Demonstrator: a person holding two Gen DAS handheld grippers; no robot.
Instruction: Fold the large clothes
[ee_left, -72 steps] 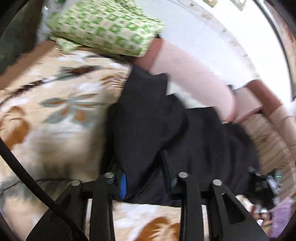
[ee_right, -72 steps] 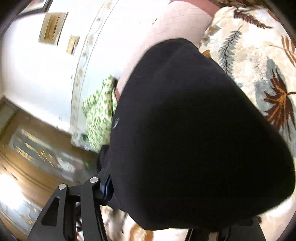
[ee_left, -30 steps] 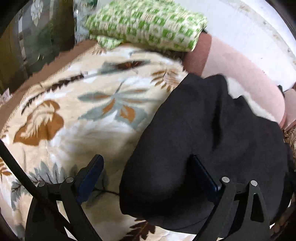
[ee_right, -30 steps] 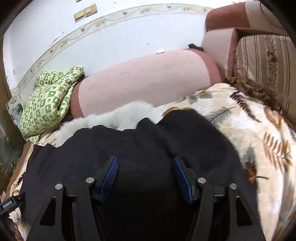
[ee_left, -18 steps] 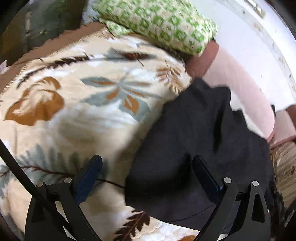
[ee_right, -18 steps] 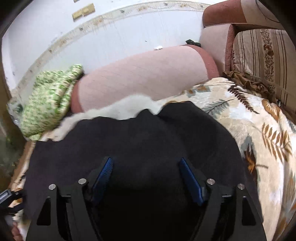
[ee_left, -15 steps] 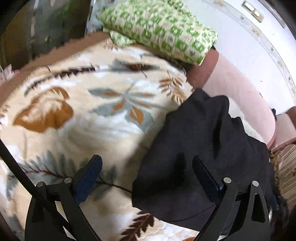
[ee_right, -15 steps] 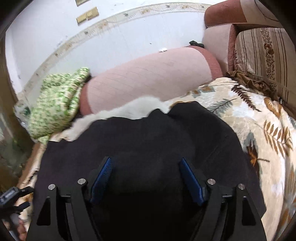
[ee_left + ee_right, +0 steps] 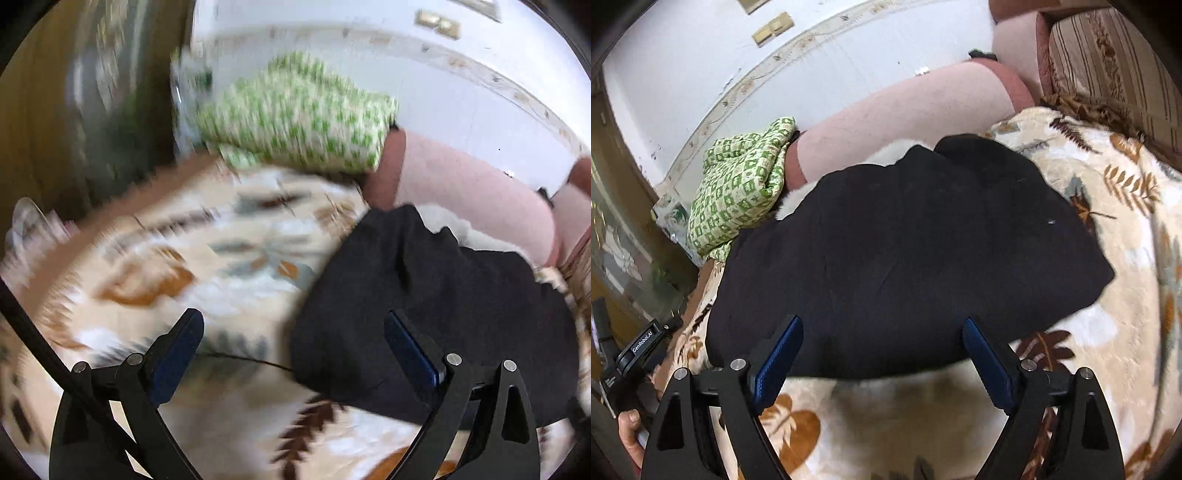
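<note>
**A:** Garment (image 9: pixel 905 251) — black, big, lying folded in a lump on the leaf-print blanket (image 9: pixel 1126 332). In the right wrist view it fills the centre of frame, w/ its near hem just past the fingertips. Where's it sit vs the claws?

**B:** Straight ahead of the right gripper (image 9: pixel 882 354), a bit above centre. Long axis runs roughly left-right across the frame, from lower left up toward the right edge. Far edge sits up by the pink bolster (image 9: pixel 905 110).

**A:** And the right claw itself?

**B:** Jaws spread wide, they've just been opening. Nothing between the blue pads (image 9: pixel 779 354), only the hem's near edge & bare blanket showing behind. Not holding cloth.

**A:** Left side?

**B:** Left gripper (image 9: pixel 295 354) also gaping, empty. View's blurred, but the garment (image 9: pixel 436 306) lies to the right of centre there; its left edge falls inside the gap, closer to the right-hand pad. Left-hand pad is over blanket only.

**A:** So which hand's nearer?

**B:** I'd say the right one is squared up on the middle of the hem; the left is off the garment's left end. Green check cloth (image 9: pixel 742 184) sits upper left, clear of it.

**A:** Next move, imo?

**B:** Prob a regrip at the ends of that long axis for another fold, though I can't tell which end goes first.
</note>
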